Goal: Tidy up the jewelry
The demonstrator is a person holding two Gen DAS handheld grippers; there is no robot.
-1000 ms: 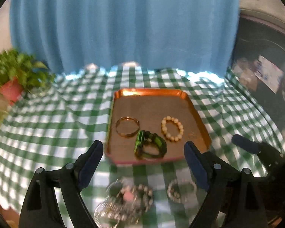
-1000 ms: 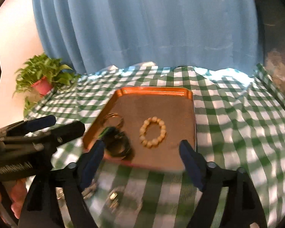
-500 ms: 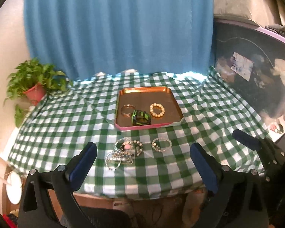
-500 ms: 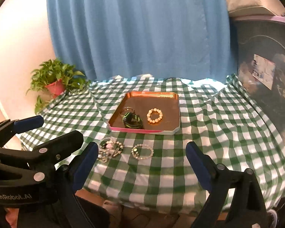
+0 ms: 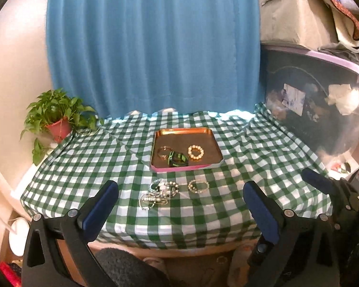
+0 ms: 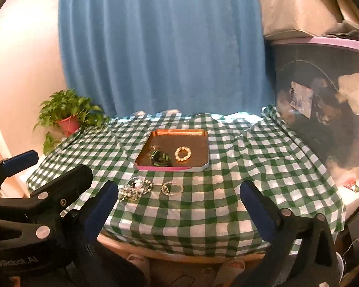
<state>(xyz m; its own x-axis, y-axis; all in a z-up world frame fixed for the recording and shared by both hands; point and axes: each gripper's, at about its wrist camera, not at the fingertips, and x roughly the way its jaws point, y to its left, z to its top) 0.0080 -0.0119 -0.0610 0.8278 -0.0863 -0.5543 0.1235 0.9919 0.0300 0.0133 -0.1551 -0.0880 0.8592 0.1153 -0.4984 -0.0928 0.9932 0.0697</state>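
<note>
A copper tray [image 5: 160, 134] lies mid-table on the green checked cloth [image 5: 88, 167]. It holds a gold bangle [image 5: 164, 151], a green-black band [image 5: 177, 159] and a cream bead bracelet [image 5: 195, 152]. Nearer the front edge of the cloth lie a tangled pile of jewelry [image 5: 159, 192] and a small bead bracelet [image 5: 198, 186]. My left gripper [image 5: 180, 187] hangs back off the table's front edge, its jaws opening, nothing between them. My right gripper [image 6: 179, 189] is beside it, also opening and empty. The right wrist view shows the tray [image 6: 179, 131] and the pile [image 6: 135, 189].
A potted plant [image 5: 57, 119] stands at the table's far left corner. A blue curtain [image 5: 153, 47] hangs behind. A dark storage bin with a purple lid [image 5: 323, 110] stands at the right, with a grey box [image 5: 294, 16] on top. Slippered feet [image 6: 229, 266] show under the table.
Both grippers have drawn back and up from the tray to beyond the table's front edge. The whole table now shows. Both pairs of jaws stand a little wider.
</note>
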